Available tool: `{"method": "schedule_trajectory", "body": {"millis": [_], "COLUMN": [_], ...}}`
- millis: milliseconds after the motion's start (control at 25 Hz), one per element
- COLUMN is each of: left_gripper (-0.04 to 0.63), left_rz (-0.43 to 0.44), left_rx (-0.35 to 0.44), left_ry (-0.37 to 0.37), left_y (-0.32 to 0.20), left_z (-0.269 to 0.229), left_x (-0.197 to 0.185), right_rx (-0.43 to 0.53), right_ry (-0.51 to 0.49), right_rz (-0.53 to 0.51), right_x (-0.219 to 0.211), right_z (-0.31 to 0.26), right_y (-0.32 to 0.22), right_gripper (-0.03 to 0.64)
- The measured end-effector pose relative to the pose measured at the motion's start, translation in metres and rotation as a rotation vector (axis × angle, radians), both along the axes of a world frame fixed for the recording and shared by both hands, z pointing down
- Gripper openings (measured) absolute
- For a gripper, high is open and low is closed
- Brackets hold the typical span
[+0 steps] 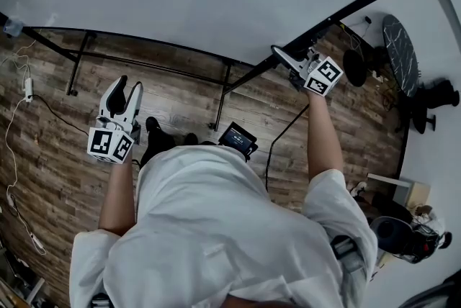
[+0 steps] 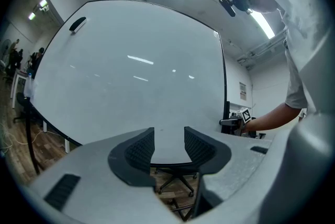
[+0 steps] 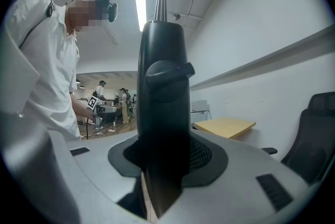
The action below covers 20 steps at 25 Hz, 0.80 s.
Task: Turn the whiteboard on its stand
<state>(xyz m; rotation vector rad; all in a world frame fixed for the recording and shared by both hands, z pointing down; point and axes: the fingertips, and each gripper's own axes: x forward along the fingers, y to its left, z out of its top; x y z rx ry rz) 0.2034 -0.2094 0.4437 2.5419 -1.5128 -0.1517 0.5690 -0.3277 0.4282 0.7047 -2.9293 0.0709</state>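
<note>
Whiteboard [image 2: 136, 76] stands upright on its stand directly in front of the person, its white face framed in black and filling most of the left gripper view, with a small black eraser [image 2: 77, 24] stuck near its upper left corner. The left gripper [image 2: 168, 136] points level at the lower part of the board face with its jaws apart and nothing between them; past the gap show the board's bottom edge and the base of an office chair [image 2: 178, 183] on the far side. The right gripper [image 1: 284, 56] is at the board's right edge, and its own view shows the jaws closed on the black upright of the frame, which rises straight up between the ribbed pads [image 3: 201, 154] and hides most of the gap. In the head view the person's white shirt [image 1: 216, 227] fills the bottom of the picture, both bare forearms reach forward, and the stand's black legs [image 1: 222, 101] rest on the wooden floor [image 1: 180, 105] under the board. A white cable [image 1: 14, 127] trails along the floor at the left, and a round dark table [image 1: 400, 51] sits to the far right. A yellow tabletop [image 3: 225, 126] lies beside a pale wall in the right gripper view, and several people [image 3: 102, 89] stand far back in the room.
</note>
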Motion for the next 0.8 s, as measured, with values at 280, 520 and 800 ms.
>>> {"method": "schedule_trajectory", "body": {"millis": [280, 520, 800], "left_gripper": [0.183, 0.183, 0.179], "left_rz": [0.029, 0.035, 0.045], "left_rx": [-0.001, -0.004, -0.012], "left_ry": [-0.002, -0.033, -0.048], "left_y": [-0.004, -0.007, -0.009], "left_z": [0.002, 0.005, 0.011], "left_x": [0.015, 0.019, 0.018], "right_rx": [-0.006, -0.019, -0.030], "right_ry": [-0.004, -0.001, 0.003], "right_rz": [0.016, 0.020, 0.028], "right_x": [0.021, 0.034, 0.042], "right_z": [0.000, 0.002, 0.003], "right_y": [0.005, 0.006, 0.011], "right_gripper": [0.160, 0.161, 0.163]}}
